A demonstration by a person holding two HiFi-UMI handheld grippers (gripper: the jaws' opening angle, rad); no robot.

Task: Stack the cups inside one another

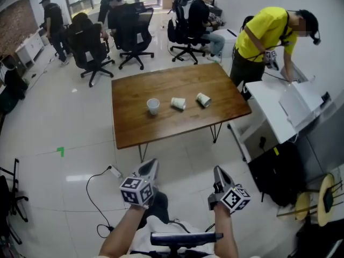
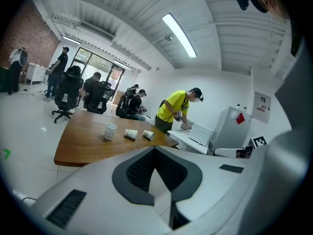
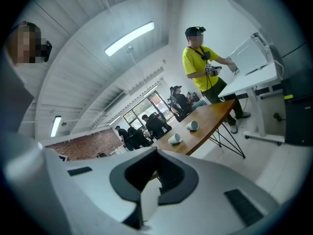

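Note:
Three white paper cups lie on a brown wooden table (image 1: pixel 161 82). One cup (image 1: pixel 153 106) stands upright at the left. A second cup (image 1: pixel 178 103) and a third cup (image 1: pixel 203 99) lie on their sides to its right. Both grippers hover over the floor, well short of the table's near edge. My left gripper (image 1: pixel 150 166) and right gripper (image 1: pixel 219 174) are shut and hold nothing. The left gripper view shows the shut left gripper (image 2: pixel 154 150) with the upright cup (image 2: pixel 111 130) far ahead. The right gripper (image 3: pixel 156 151) points towards a lying cup (image 3: pixel 174 139).
A person in a yellow shirt (image 1: pixel 263 36) bends over a white desk (image 1: pixel 279 98) right of the table. Black office chairs (image 1: pixel 91 47) and seated people fill the far side. A power strip with cable (image 1: pixel 114 171) lies on the floor; a black bag (image 1: pixel 279 171) sits at the right.

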